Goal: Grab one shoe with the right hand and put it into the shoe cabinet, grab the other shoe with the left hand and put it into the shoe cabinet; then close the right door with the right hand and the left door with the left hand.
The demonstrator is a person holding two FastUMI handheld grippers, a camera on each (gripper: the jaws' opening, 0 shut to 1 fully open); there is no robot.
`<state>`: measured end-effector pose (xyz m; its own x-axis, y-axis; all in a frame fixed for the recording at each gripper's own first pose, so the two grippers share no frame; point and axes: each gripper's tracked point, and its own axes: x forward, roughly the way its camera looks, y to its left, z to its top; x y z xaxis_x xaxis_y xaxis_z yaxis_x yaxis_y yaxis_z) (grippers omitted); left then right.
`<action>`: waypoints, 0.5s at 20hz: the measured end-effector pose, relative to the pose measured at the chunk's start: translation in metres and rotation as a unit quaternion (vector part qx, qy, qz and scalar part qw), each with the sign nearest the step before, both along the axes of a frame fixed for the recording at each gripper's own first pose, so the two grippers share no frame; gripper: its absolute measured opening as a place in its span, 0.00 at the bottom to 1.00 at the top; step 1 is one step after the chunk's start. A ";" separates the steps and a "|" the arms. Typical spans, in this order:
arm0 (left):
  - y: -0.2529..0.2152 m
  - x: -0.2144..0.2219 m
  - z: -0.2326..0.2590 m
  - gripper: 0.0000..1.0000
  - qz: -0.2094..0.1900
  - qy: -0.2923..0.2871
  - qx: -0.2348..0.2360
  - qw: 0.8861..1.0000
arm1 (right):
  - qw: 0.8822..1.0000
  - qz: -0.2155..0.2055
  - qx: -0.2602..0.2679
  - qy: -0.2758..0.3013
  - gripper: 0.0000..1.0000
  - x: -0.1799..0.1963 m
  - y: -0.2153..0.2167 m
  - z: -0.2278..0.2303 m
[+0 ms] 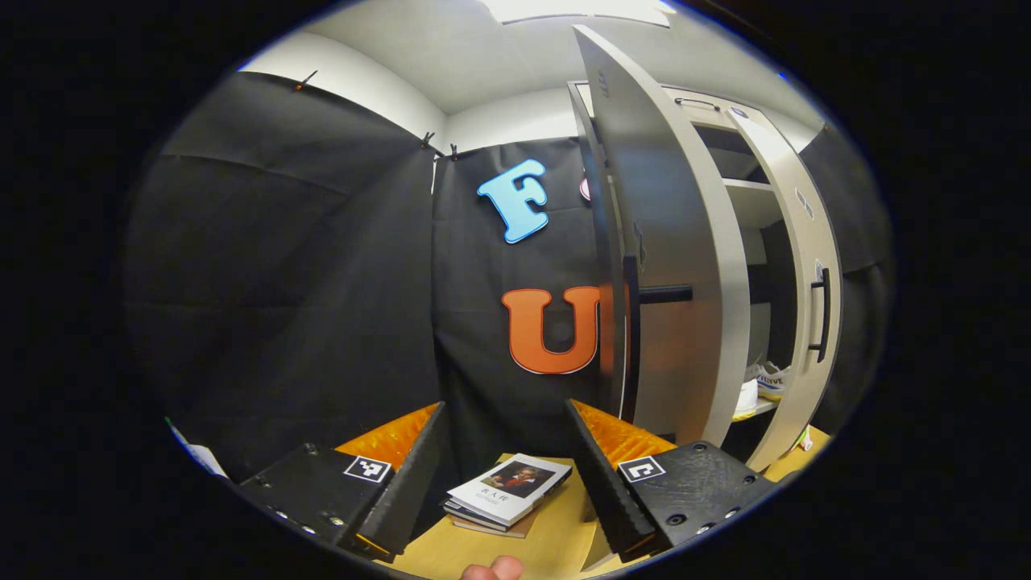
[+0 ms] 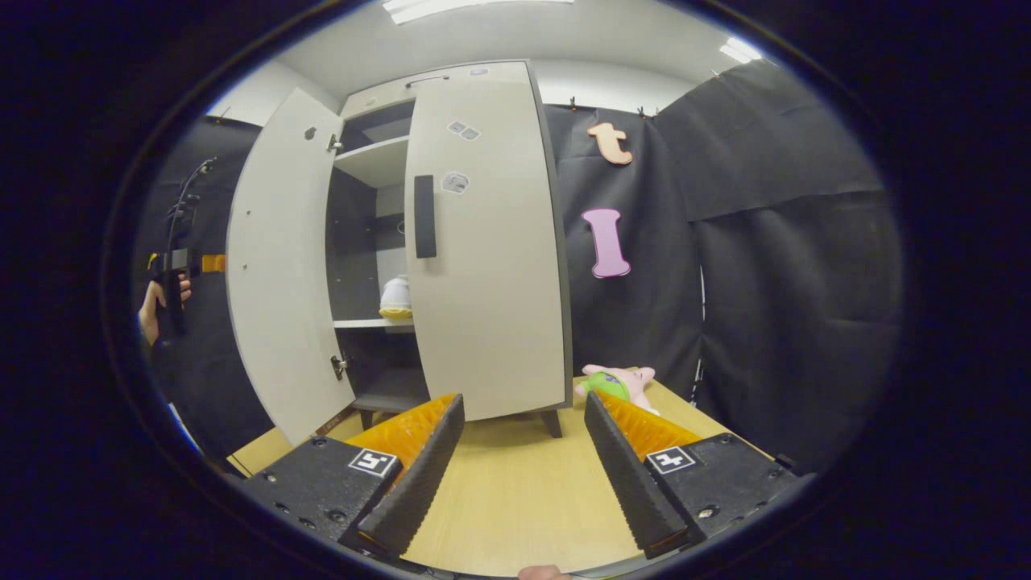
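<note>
The pale shoe cabinet stands at the back of a wooden table. Its left door is swung wide open, while the right door covers the right half. On the middle shelf rests a white shoe with a yellowish sole. In the left gripper view, white shoes show through the gap between the left door and the right door. My left gripper is open and holds nothing, short of the left door's outer side. My right gripper is open and holds nothing, before the right door.
A stack of books lies on the table under my left gripper. A pink and green plush toy sits right of the cabinet. A hand holds the other gripper at the far left, beyond the open door.
</note>
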<state>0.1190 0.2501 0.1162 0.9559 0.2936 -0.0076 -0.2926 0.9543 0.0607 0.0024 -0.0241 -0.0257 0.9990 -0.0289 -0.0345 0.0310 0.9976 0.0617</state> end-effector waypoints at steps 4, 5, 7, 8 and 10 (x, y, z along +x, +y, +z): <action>-0.036 0.002 0.000 0.87 -0.030 -0.006 -0.010 0.999 | 1.000 0.006 -0.003 -0.005 0.93 0.004 -0.004 0.004; -0.051 0.003 -0.001 0.87 -0.042 -0.005 -0.016 0.999 | 1.000 0.006 -0.004 -0.006 0.93 0.005 -0.006 0.005; -0.080 0.010 -0.003 0.88 -0.067 -0.004 -0.025 0.997 | 1.000 0.005 -0.006 -0.007 0.93 0.006 -0.014 0.008; -0.096 0.014 -0.003 0.88 -0.080 -0.006 -0.026 0.996 | 1.000 0.003 -0.006 -0.008 0.93 0.006 -0.018 0.008; -0.130 0.026 -0.004 0.88 -0.110 -0.010 -0.033 0.993 | 1.000 -0.004 -0.006 -0.006 0.93 0.005 -0.028 0.007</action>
